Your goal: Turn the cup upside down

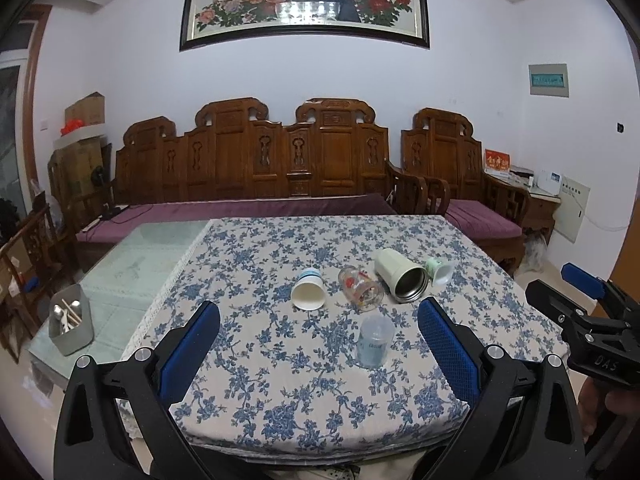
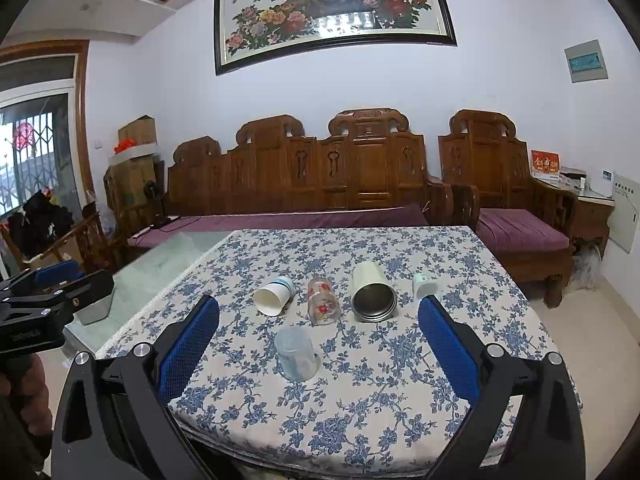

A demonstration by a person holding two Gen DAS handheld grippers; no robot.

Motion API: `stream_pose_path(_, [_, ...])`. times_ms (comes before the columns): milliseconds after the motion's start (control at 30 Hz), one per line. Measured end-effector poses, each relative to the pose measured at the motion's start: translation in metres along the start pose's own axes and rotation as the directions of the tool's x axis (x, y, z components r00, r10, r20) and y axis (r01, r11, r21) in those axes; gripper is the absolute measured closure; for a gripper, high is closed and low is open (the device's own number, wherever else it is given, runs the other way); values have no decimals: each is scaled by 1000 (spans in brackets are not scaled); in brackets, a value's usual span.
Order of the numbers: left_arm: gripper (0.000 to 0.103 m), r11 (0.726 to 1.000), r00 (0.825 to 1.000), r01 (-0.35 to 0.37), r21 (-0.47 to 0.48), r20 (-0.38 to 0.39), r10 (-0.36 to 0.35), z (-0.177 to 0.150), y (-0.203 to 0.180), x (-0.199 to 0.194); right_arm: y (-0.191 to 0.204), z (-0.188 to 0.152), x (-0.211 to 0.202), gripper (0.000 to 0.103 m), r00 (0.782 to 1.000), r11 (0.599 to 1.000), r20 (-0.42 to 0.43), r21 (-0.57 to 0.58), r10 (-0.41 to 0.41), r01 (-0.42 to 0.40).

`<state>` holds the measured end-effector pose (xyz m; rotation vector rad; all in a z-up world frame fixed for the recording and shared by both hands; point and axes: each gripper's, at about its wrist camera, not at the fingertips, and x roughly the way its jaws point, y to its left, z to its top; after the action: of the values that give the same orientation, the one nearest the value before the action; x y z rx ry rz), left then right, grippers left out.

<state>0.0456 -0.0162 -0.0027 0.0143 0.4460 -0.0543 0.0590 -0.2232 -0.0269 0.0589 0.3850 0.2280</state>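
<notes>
Left wrist view: left tongs point(image 1: 318, 338) spread wide, blue pads point(image 1: 188, 350) apart, nothing between them, hovering over the near edge of the table point(image 1: 248, 392). Floral blue cloth point(image 1: 280, 240) covers most of the table; bare glass strip at far left with a grey bin point(image 1: 71, 330) holding utensils.

Left to right on the cloth: paper cup point(image 1: 307, 289) on its side, mouth toward camera; glass cup point(image 1: 360, 289) with red print on its side, just right of it; steel tumbler point(image 1: 401, 275) with cream outside on its side, open mouth facing camera; small green cup point(image 1: 440, 271) tipped over, close beside the tumbler's right edge, can't tell if touching. Nearer to camera, translucent blue plastic cup point(image 1: 375, 341) stands mouth down, apart from the row. Right tongs point(image 1: 592, 300) show at the right edge, side-on, off the table; can't tell their spread from here. Wooden sofa point(image 1: 256, 168) with purple cushion behind the table, peacock painting point(image 1: 304, 0) on the wall.

Right wrist view: left tongs point(image 2: 48, 292) poke in at left edge. Right tongs point(image 2: 318, 338) spread wide, empty, over the near table edge. Same order: paper cup point(image 2: 274, 296), glass cup point(image 2: 323, 300), tumbler point(image 2: 373, 293), green cup point(image 2: 425, 286); blue plastic cup point(image 2: 296, 354) in front, mouth down, nearer the left pad point(image 2: 188, 350). All cups well clear of both tongs.
</notes>
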Motion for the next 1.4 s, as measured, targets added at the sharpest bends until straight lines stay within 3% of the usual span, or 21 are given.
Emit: stream_pose_path(1400, [8, 1000, 1000, -25, -3, 4, 25, -3, 2, 4, 0, -5, 6, 3, 1000, 1000, -15, 8, -5, 5])
